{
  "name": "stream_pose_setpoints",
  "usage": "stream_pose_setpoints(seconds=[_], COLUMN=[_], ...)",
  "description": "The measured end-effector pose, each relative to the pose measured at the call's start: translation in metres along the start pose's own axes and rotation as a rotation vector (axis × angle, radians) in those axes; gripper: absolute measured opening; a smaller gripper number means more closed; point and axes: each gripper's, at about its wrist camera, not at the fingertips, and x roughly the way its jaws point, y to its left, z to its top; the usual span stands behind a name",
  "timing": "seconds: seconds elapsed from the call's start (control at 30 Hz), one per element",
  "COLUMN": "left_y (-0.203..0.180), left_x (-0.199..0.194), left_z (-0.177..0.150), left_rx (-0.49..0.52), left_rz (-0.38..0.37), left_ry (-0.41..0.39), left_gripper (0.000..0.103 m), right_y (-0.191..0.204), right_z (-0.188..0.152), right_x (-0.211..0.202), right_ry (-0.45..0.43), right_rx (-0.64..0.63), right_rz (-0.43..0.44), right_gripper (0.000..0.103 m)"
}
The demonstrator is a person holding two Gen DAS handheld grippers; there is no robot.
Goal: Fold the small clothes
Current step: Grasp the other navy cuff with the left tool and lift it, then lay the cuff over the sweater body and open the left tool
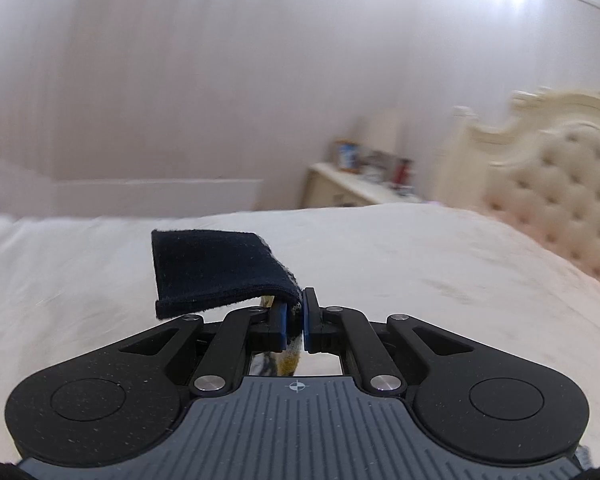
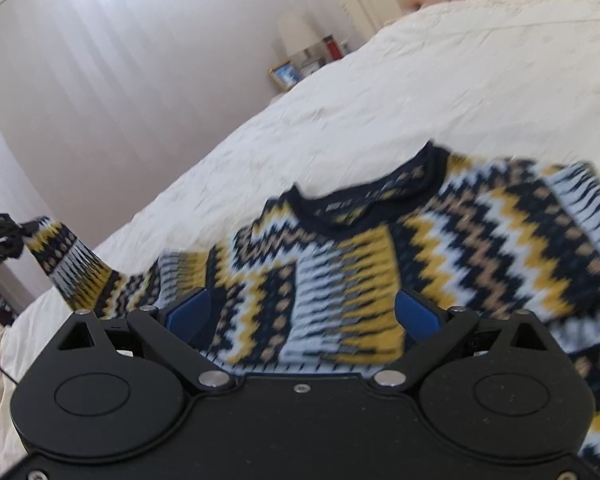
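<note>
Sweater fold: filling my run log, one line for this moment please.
left hand-held gripper: shut on navy cuff | right hand-held gripper: open over zigzag-patterned knit sweater | white bed

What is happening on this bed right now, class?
A person with two handheld grippers is folding a small patterned sweater on the bed. The left gripper is shut on the sweater's dark sleeve cuff, lifting it. The right gripper hangs open over the sweater's body, gripping nothing.
</note>
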Motion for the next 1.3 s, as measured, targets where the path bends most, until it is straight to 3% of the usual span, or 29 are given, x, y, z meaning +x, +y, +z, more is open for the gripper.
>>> stream_pose_setpoints(seconds=[0.33,0.57,0.77,0.8,0.83,0.87,0.97,1.1,1.2,1.3], left_y=[-0.113,-0.176,-0.205,-0.208,-0.207,-0.208,-0.206,-0.201,-0.195,-0.183], left_x=[-0.010,0.014,0.037,0.040,0.038,0.040,0.030,0.019,0.013,0.015], left_z=[-0.011,-0.061,-0.114,-0.121,-0.127,-0.132,-0.139,-0.143,-0.144,-0.144], left_rx=[0.111,0.144,0.229,0.252,0.269,0.286,0.319,0.377,0.393,0.396], left_rz=[-0.266,-0.412,-0.453,-0.461,-0.471,-0.484,-0.533,-0.574,-0.549,-0.457], left_ry=[0.058,0.155,0.264,0.288,0.306,0.323,0.318,0.304,0.291,0.301], left_gripper=[0.006,0.007,0.010,0.016,0.031,0.036,0.040,0.062,0.065,0.066], right_y=[-0.028,-0.054,-0.078,-0.080,-0.083,-0.084,-0.088,-0.089,-0.084,-0.075], right_z=[0.033,0.046,0.050,0.050,0.050,0.050,0.050,0.048,0.045,0.042], right_x=[-0.025,-0.031,-0.027,-0.027,-0.027,-0.026,-0.026,-0.024,-0.022,-0.018], right_ry=[-0.074,-0.070,-0.042,-0.039,-0.038,-0.038,-0.036,-0.027,-0.023,-0.021], right_rx=[0.057,0.075,0.158,0.161,0.166,0.171,0.179,0.168,0.131,0.067], right_rz=[-0.058,-0.161,-0.211,-0.219,-0.225,-0.231,-0.246,-0.259,-0.244,-0.231], right_gripper=[0.099,0.099,0.099,0.099,0.099,0.099,0.099,0.100,0.100,0.099])
